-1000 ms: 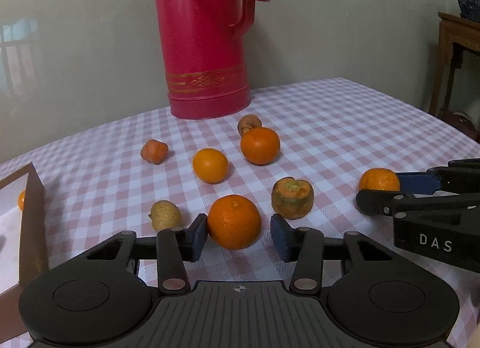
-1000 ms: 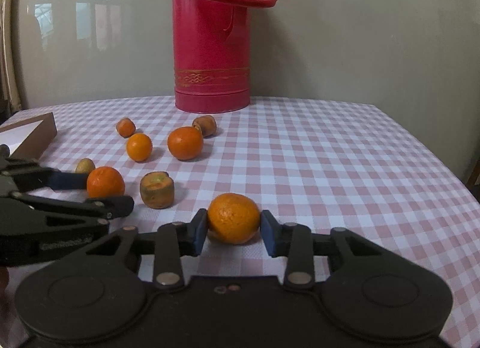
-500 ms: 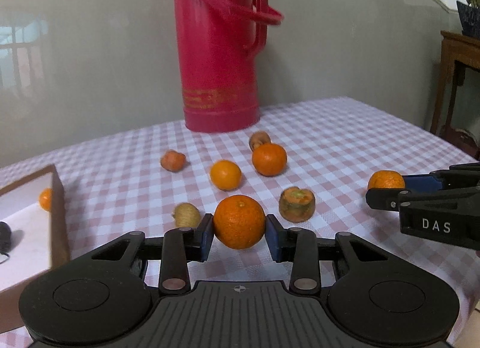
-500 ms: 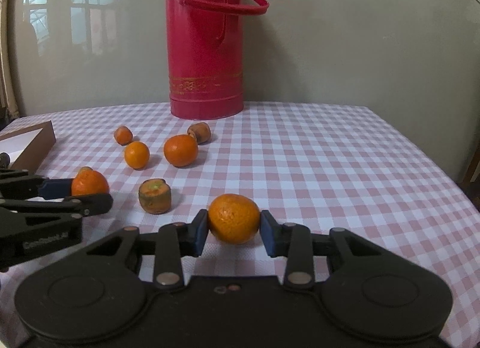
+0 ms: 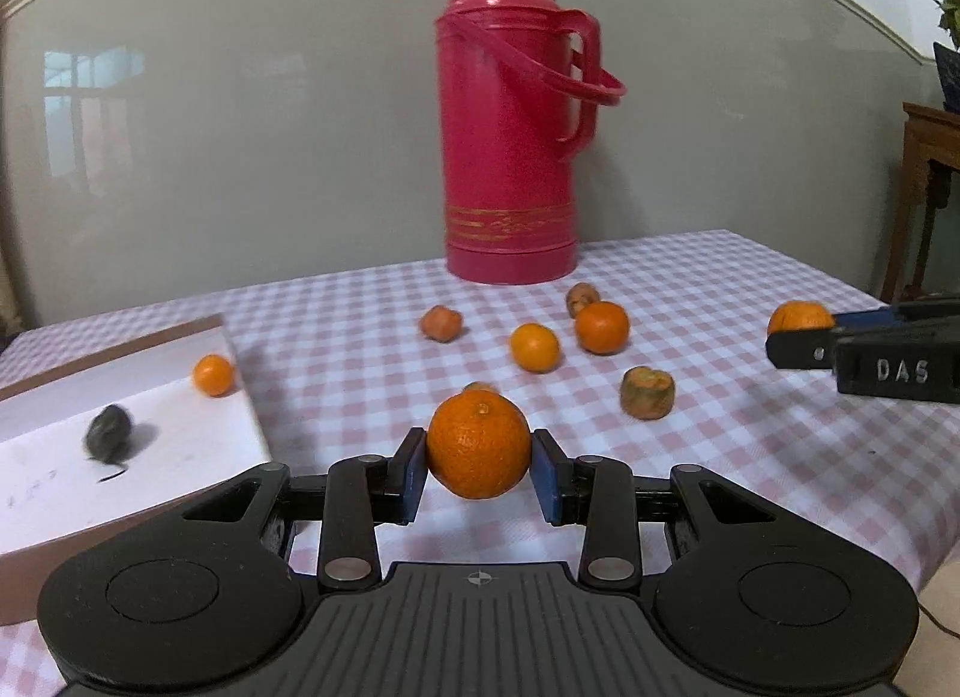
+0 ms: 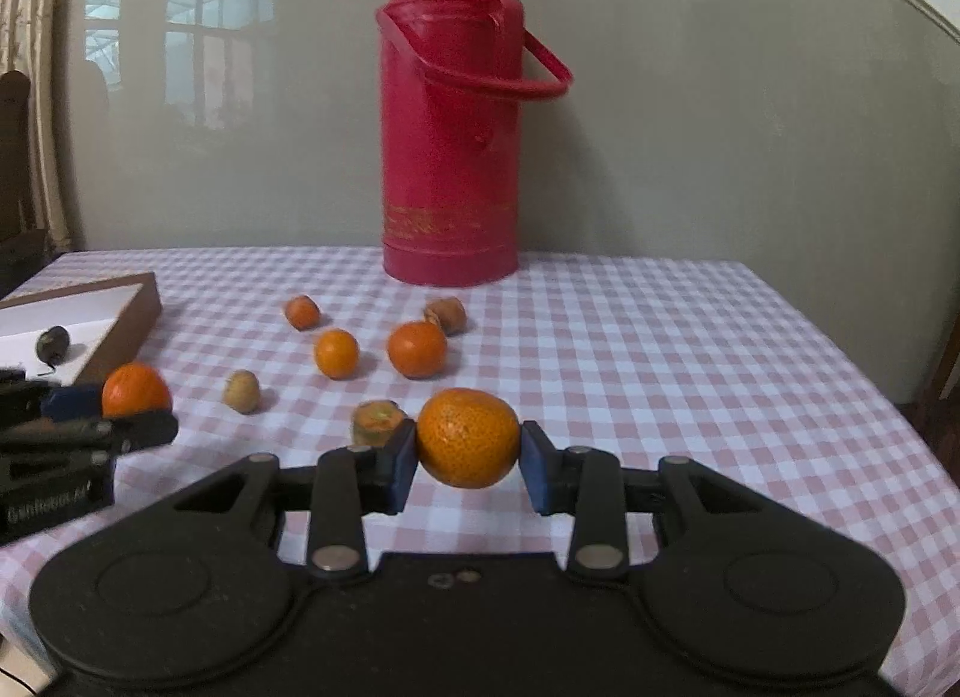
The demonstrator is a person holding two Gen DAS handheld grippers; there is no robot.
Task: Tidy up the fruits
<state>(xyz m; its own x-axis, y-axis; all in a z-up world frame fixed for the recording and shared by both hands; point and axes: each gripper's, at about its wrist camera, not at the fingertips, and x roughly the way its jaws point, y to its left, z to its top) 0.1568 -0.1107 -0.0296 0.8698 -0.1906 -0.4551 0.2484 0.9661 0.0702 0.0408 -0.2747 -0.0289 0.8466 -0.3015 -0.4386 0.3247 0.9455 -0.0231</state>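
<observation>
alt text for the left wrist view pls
The left gripper is shut on a round orange mandarin above a pink-and-white checked tablecloth. A shallow brown-walled white box sits left, loose fruit and a tall red plastic thermos behind, the right gripper at the right edge.

You're in a home dining room. Your table wears a checked cloth, with a red thermos and a wooden side table nearby.

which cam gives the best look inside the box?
Left wrist. It looks down into the box, showing its white floor, a small orange and a blurred dark object. The right wrist view catches only the box's near corner at the left edge, with the dark object; the orange isn't visible there.
</observation>
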